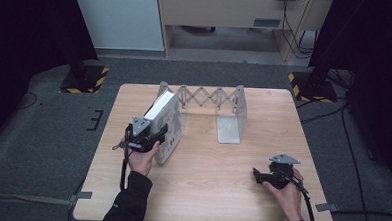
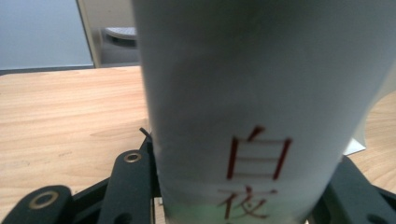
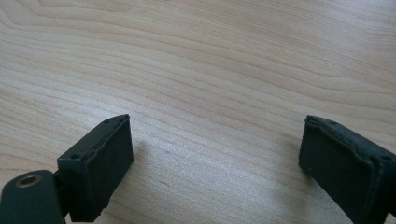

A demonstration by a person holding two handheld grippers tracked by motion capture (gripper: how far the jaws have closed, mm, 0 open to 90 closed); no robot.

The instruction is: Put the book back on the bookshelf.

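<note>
One hand (image 1: 142, 160) raised gripping book (image 1: 164, 120), other (image 1: 289, 190) low

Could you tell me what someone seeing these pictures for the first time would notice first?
Most striking is the white book with red characters on its spine, clamped in the left gripper at the table's left side, tilted by the left end of the metal expanding book rack. The rack stands at the far middle of the table with no books between its ends. The right gripper rests open over bare wood, near right.
</note>
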